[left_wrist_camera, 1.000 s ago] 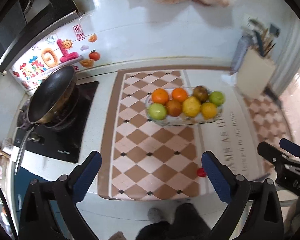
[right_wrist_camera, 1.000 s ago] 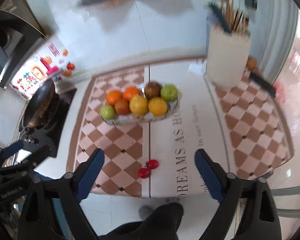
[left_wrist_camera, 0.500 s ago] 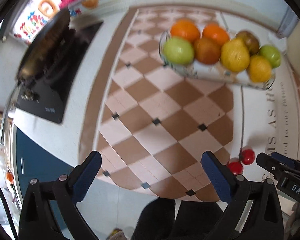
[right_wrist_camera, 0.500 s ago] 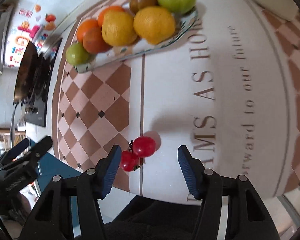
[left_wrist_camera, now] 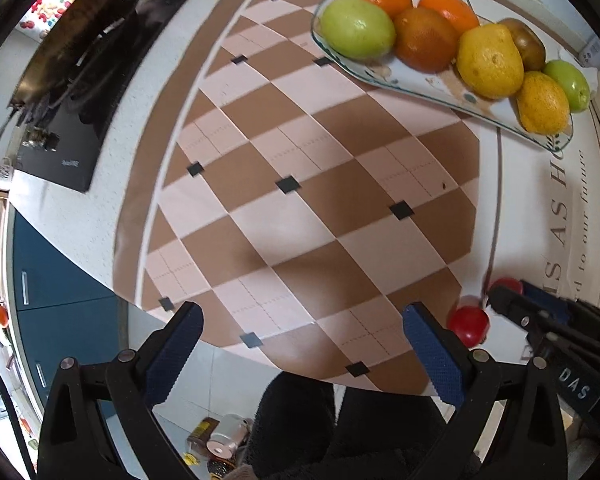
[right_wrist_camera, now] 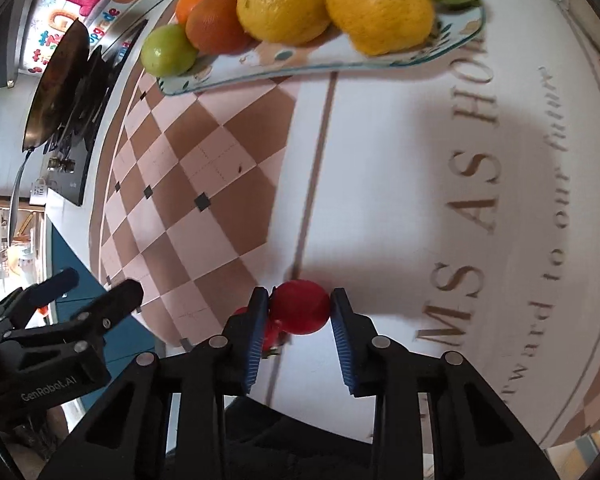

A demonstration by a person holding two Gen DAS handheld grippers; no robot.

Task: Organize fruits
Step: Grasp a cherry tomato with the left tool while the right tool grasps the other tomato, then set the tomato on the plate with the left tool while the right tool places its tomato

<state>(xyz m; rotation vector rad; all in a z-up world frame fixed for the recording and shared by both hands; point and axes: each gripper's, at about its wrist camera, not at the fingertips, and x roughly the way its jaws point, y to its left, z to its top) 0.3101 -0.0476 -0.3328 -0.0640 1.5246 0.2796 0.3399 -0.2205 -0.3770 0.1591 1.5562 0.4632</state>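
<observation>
Two small red tomatoes lie near the mat's front edge. My right gripper [right_wrist_camera: 299, 312] has its blue pads against both sides of the nearer tomato [right_wrist_camera: 300, 306]; the second tomato [right_wrist_camera: 271, 330] is partly hidden behind the left finger. In the left wrist view the free tomato [left_wrist_camera: 468, 325] sits right of my left gripper [left_wrist_camera: 302, 346], which is open and empty above the checkered mat. A glass plate [left_wrist_camera: 416, 82] at the back holds several oranges, lemons and green fruits; it also shows in the right wrist view [right_wrist_camera: 316, 66].
A black pan [left_wrist_camera: 80, 28] sits on a black hob [left_wrist_camera: 112, 92] at the left. The mat's front edge [left_wrist_camera: 284, 364] hangs over the counter edge. Blue cabinet fronts [left_wrist_camera: 56, 280] lie below left. The right gripper's body [left_wrist_camera: 556, 328] shows at the right.
Both grippers came down and forward toward the counter. My right gripper narrowed from wide open until its pads closed around one red tomato. The left gripper stayed open.
</observation>
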